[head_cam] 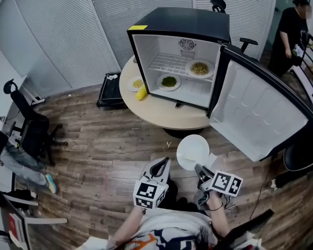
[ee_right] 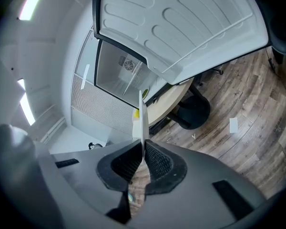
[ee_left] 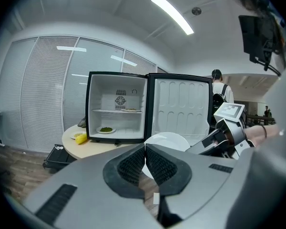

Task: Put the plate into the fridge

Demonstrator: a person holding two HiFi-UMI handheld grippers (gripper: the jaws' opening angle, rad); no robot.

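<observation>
A small black fridge [head_cam: 182, 33] stands open on a round table [head_cam: 161, 111], its door [head_cam: 258, 111] swung out to the right. Two plates of food sit inside: one with greens [head_cam: 169, 82] on the fridge floor, one with noodles [head_cam: 200, 69] on the wire shelf. My right gripper [head_cam: 202, 171] is shut on the rim of an empty white plate [head_cam: 192, 151], held in the air in front of the table. In the right gripper view the plate [ee_right: 142, 118] shows edge-on between the pads. My left gripper [head_cam: 161, 165] is shut and empty, beside it.
A plate and a yellow corn cob [head_cam: 141, 93] lie on the table left of the fridge. A black tray [head_cam: 110, 89] sits on the floor behind the table. Office chairs [head_cam: 34, 124] stand at the left. A person [head_cam: 291, 33] stands at the far right.
</observation>
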